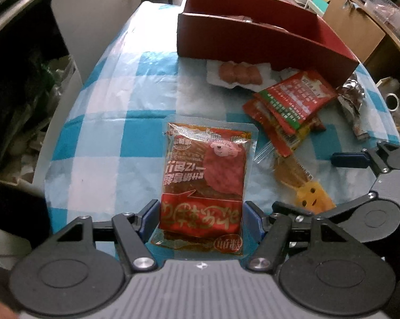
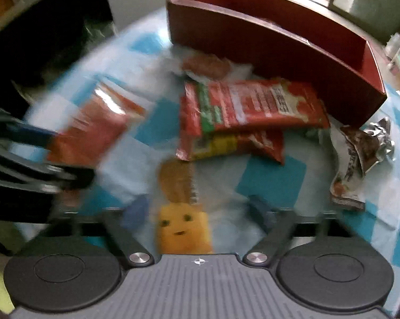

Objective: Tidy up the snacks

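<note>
Left wrist, tongs (image 1: 200,223) gripping red snack packet (image 1: 207,175), long axis pointing away

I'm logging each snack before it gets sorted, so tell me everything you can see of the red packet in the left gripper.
The red packet is a flat, glossy plastic pouch with clear sealed edges. It has gold characters on a red banner, white print, a pink cartoon figure, and a reddish-brown slab showing through. It looks sealed. The left gripper pinches its near end between blue pads, and the rest stretches away over the blue-and-white checked cloth, clear of the other snacks.
</note>
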